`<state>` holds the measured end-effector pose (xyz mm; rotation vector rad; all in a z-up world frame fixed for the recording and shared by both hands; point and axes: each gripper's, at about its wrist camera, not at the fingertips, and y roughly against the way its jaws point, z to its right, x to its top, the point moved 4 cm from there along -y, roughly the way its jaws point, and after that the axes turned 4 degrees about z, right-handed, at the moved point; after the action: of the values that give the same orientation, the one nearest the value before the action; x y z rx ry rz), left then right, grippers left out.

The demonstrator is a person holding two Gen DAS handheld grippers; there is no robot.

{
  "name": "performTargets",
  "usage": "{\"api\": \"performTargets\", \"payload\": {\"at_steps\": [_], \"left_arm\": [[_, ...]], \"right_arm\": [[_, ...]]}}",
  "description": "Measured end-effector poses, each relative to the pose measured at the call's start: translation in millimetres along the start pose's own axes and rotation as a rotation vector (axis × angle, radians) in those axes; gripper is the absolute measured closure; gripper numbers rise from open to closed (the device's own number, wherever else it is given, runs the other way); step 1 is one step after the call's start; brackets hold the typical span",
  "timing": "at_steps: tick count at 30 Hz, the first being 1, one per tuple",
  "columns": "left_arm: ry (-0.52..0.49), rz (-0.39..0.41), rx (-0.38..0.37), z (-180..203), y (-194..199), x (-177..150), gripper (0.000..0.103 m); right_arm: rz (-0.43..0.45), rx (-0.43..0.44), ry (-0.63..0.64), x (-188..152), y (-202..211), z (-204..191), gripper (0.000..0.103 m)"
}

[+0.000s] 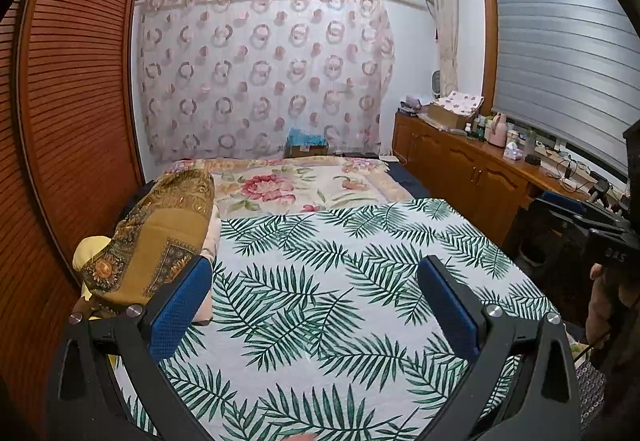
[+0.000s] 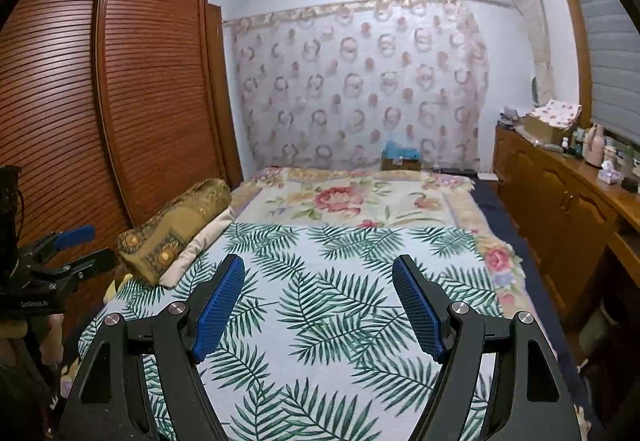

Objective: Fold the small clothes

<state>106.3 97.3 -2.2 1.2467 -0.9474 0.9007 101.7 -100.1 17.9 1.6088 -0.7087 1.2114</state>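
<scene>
My left gripper [image 1: 314, 265] hovers open over the palm-leaf sheet [image 1: 320, 305] on the bed, with nothing between its blue pads. My right gripper [image 2: 319, 261] is also open and empty above the same sheet [image 2: 332, 321]. Each shows in the other's view: the right gripper [image 1: 564, 211] at the far right with a hand [image 1: 600, 305] below it, the left gripper [image 2: 90, 243] at the far left. No small garment is plainly visible. A pale pink sliver [image 1: 300, 437] touches the bottom edge of the left wrist view; I cannot tell what it is.
A brown patterned pillow [image 1: 160, 241] lies along the bed's left side beside the slatted wardrobe [image 1: 72, 101]. A floral blanket [image 1: 288, 185] covers the far half. A wooden cabinet [image 1: 472, 169] with bottles and boxes runs along the right. A boxed item [image 2: 400, 159] stands at the bed's far end.
</scene>
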Motion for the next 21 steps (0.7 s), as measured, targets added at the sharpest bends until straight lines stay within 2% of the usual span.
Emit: {"api": "performTargets", "payload": {"at_steps": [21], "left_arm": [[-0.003,0.035,0.049,-1,12,8,0.000]], "right_arm": [[0.041,-0.022,0.009,-9,12,0,0.025]]}}
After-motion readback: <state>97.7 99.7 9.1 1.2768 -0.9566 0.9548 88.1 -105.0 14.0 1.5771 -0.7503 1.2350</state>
